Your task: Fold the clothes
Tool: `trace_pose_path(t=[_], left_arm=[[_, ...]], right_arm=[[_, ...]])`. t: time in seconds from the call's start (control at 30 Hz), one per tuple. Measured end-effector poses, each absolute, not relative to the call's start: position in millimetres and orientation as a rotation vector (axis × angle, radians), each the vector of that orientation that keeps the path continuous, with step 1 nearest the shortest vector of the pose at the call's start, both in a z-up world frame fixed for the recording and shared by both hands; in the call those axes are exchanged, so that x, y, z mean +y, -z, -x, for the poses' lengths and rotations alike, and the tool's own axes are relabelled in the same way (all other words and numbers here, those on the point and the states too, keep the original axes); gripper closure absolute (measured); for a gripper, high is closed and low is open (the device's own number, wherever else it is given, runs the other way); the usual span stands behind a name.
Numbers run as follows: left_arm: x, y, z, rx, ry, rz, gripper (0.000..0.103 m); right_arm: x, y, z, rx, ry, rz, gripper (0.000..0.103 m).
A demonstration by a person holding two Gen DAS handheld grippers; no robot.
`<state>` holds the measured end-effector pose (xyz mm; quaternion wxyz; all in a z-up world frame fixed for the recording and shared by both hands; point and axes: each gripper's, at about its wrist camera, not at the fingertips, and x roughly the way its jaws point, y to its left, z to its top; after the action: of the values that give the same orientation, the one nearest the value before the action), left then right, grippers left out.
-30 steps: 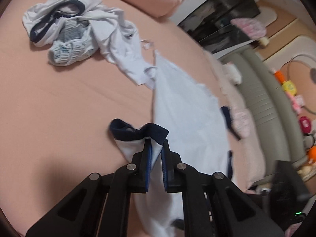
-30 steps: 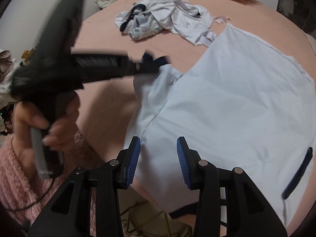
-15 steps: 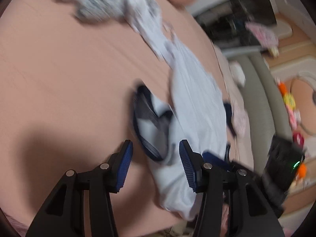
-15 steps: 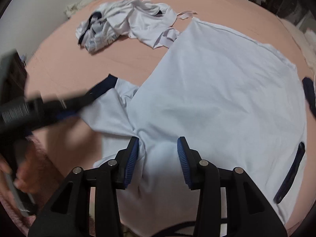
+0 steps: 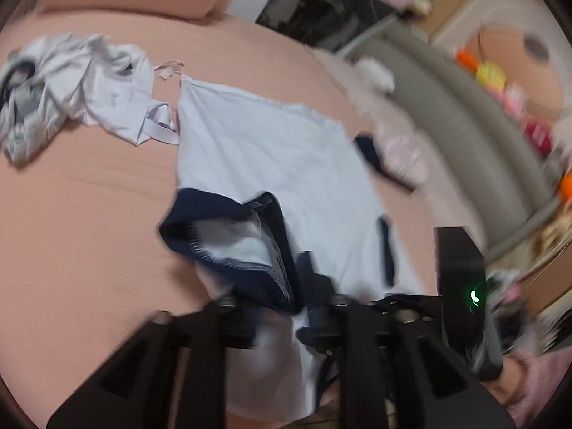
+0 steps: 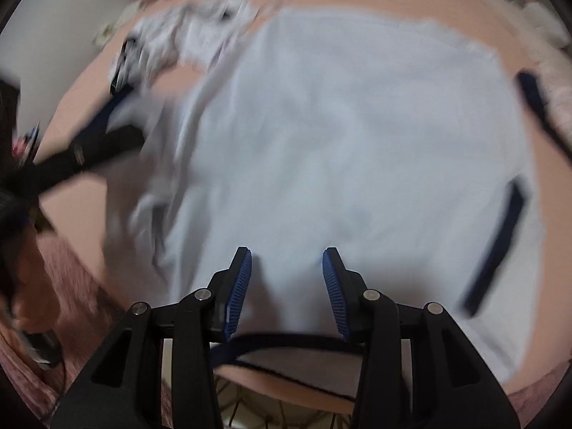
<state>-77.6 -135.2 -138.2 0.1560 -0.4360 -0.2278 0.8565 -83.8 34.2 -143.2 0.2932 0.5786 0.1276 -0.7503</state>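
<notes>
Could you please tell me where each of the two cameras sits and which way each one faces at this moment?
Left wrist: on the left gripper, looking across the bed over the navy-cuffed sleeve; the right gripper and a hand show at right.
Right wrist: on the open right gripper, looking down on the white shirt; the left gripper enters at left.
Shared: shirt, bed, crumpled clothes pile.

Pink bed (image 5: 89, 221) — pale shirt (image 5: 264, 164) spread flat, crumpled clothes (image 5: 71, 82) beside.
</notes>
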Motion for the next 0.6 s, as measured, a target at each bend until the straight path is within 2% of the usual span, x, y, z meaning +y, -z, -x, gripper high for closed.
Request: trace_pose_path(t=[0.07, 0.17, 0.23, 0.27, 0.3, 0.43, 0.6], left_arm=[[-141.1, 140.3, 73.0, -0.658, -2.499, 1.274, 0.071], [-149.8, 143.4, 66.2, -0.666, -2.569, 1.312, 0.056], [-174.9, 152.2, 60.0, -0.755, -2.652, 1.364, 0.057], [-190.0, 157.2, 58.3, -0.812, -2.686, 1.387, 0.070], [-205.1, 162.3, 56.6, -0.871, -2.719, 1.409, 0.090], [-250.3, 161.4, 52.5, -1.027, -2.800, 1.408, 0.090], [-272.9, 170.8, 58.4, -1.045, -2.602, 1.452, 0.089]], right_arm=[[33.7, 142.0, 74.6, 0.339, 2.009, -1.507, 0.058], [35.8, 125.0, 79.0, 0.277, 1.996, -1.463, 0.060], [33.6, 114.3, 82.4, 0.269, 2.007, -1.427, 0.059], [32.2, 109.2, 84.0, 0.265, 2.010, -1.410, 0.059], [27.2, 109.1, 82.6, 0.282, 2.001, -1.402, 0.059], [5.6, 118.5, 74.5, 0.379, 1.968, -1.404, 0.060], [-9.2, 118.3, 64.2, 0.427, 1.886, -1.384, 0.060]])
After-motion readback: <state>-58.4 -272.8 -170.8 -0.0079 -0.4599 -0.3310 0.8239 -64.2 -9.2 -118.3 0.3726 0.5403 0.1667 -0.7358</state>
